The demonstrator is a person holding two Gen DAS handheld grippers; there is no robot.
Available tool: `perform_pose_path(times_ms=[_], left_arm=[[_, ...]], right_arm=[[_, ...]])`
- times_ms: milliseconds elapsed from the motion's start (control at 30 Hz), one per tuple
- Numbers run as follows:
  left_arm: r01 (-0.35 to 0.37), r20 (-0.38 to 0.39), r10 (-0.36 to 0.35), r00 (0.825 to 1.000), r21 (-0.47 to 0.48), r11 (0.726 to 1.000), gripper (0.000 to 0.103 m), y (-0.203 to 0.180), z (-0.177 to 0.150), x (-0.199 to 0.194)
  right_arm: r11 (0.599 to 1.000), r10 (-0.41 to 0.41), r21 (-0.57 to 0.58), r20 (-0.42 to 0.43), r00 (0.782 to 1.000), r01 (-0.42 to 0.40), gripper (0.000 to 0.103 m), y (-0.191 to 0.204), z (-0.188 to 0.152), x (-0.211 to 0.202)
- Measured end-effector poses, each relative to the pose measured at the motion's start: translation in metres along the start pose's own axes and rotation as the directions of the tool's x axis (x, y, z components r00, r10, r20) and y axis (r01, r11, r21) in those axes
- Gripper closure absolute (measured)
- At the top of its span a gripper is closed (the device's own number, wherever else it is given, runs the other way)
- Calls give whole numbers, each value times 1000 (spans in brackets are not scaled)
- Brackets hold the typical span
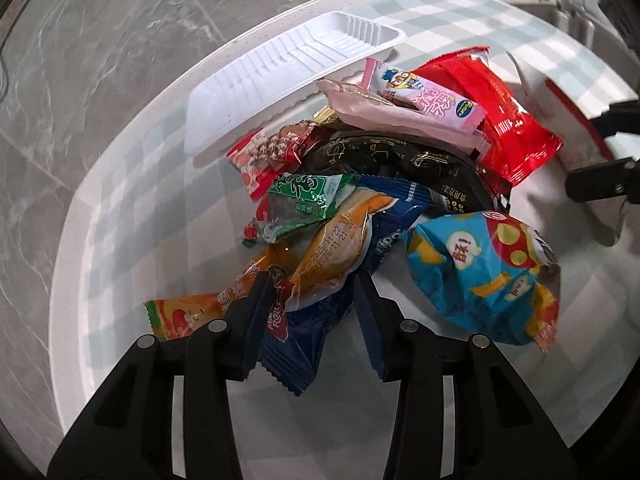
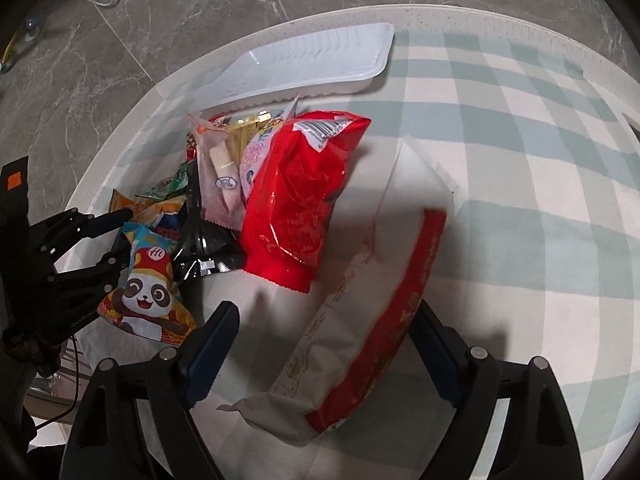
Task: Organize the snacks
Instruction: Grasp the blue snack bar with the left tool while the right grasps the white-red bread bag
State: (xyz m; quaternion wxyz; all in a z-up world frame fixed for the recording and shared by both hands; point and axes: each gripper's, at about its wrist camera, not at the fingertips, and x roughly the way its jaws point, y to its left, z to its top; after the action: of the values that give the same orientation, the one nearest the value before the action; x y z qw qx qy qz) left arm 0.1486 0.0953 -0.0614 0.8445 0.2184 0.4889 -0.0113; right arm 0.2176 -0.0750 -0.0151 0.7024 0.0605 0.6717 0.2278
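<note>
Grey marbled floor tiles (image 1: 100, 80) surround a round white table (image 2: 440, 12), its speckled rim curving past on the far side. We see a pale green-and-white checked cloth (image 2: 540, 128) covering most of the top; the right half of it lies bare, so that side has open room.

On the far edge a white ribbed plastic tray (image 1: 288, 68) sits empty, just beside the rim.

Between tray and us the snacks are heaped together. Largest is a white bag with a red edge (image 2: 360, 344), lying apart to the right of the heap. Next a red foil bag (image 2: 296, 192), then a black packet (image 1: 392, 156) under a pink sachet (image 1: 432, 100). A light-blue panda packet (image 2: 148, 284) sits at the near left of the pile in the right wrist view.

Our left gripper (image 1: 310, 280) is clenched on an orange wrapper (image 1: 332, 248) that overlaps a dark-blue wrapper (image 1: 296, 356); both pads press the crumpled film.

Our right gripper (image 2: 324, 320) stands wide, straddling the white bag; we cannot make out either pad touching it.
</note>
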Motion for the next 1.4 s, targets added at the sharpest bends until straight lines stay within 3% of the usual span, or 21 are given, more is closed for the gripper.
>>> perform_pose_path(times_ms=[200, 300, 500, 600, 733, 800, 867, 933, 1000, 1100, 1167, 1400], left_arm=[[-63, 27, 60, 998, 140, 988, 63, -17, 9, 2], [-84, 34, 79, 996, 220, 972, 61, -28, 11, 7], [-93, 28, 89, 996, 282, 955, 61, -36, 15, 18], [-97, 46, 87, 995, 305, 948, 61, -38, 17, 21], [-74, 55, 59, 997, 329, 941, 66, -39, 18, 23], [-56, 48, 42, 998, 327, 943, 71, -37, 20, 23], [-33, 38, 22, 999, 319, 947, 72, -34, 21, 23], [-29, 38, 18, 999, 316, 948, 74, -33, 21, 24], [-13, 37, 2, 999, 295, 955, 76, -30, 22, 22], [91, 22, -97, 995, 207, 974, 78, -11, 25, 18], [169, 18, -173, 985, 141, 975, 78, 3, 26, 15], [272, 38, -273, 961, 31, 962, 78, 34, 25, 2]], right_arm=[[999, 44, 28, -2, 999, -43, 3, -1, 1, 0], [998, 49, 35, 6, 999, -49, 2, -2, 0, -1], [998, 39, 50, 20, 999, -40, 5, -2, -1, -3], [999, -1, 43, 19, 1000, 0, 12, -2, -1, -4], [996, -81, 27, 25, 996, 80, 37, -1, 0, -6], [995, -97, 27, 24, 995, 97, 50, -3, 1, -6], [996, -82, 38, 21, 996, 81, 69, -7, 1, -7], [996, -58, 65, 21, 998, 56, 75, -12, 1, -8], [996, -38, 81, 24, 999, 36, 76, -16, 2, -8], [994, -8, 106, 24, 1000, 5, 77, -22, 0, -10], [991, 20, 134, 25, 999, -23, 77, -26, -3, -13], [973, 98, 206, 54, 994, -107, 77, -40, -9, -32]])
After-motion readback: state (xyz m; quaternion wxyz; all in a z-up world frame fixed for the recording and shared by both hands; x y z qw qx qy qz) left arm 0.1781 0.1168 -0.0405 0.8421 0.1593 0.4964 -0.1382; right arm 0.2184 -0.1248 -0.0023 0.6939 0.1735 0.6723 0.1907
